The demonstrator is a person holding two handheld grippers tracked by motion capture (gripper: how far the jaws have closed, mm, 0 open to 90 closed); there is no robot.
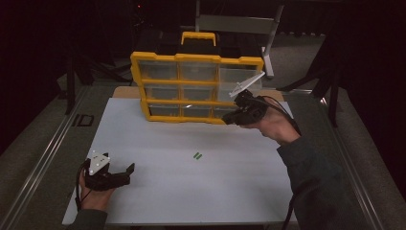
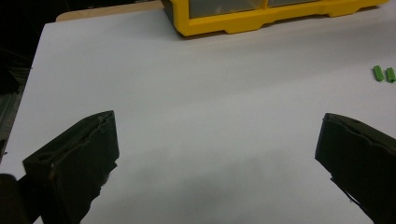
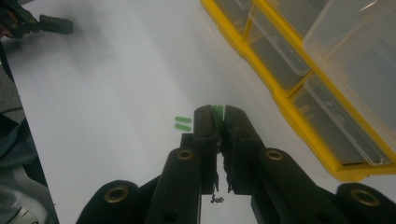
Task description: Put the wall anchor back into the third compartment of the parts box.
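The left gripper (image 1: 125, 173) rests low on the white tabletop (image 1: 191, 191) near its left front corner, held in the left hand (image 1: 93, 194). In the left gripper view its jaws stand wide apart with bare tabletop between them. Two loose green pieces (image 2: 384, 73) lie ahead and well to the right of this gripper, side by side and parallel, long axes running away from the person in the high view.

The right gripper (image 3: 218, 116) is held above the tabletop, just in front of the lower right corner of the yellow compartment organizer (image 1: 158, 60). Its jaws are nearly together and clamp a small green piece (image 3: 217, 112). The piece sits between the pads at the jaw tips, long axis in line with the jaws, its end showing just past them. In the right gripper view the two loose pieces lie just left of the tips, on the tabletop below.

The organizer stands tilted at the far edge, clear compartments facing the person, black handle on top. The surrounding room is dark; a metal frame stands behind.
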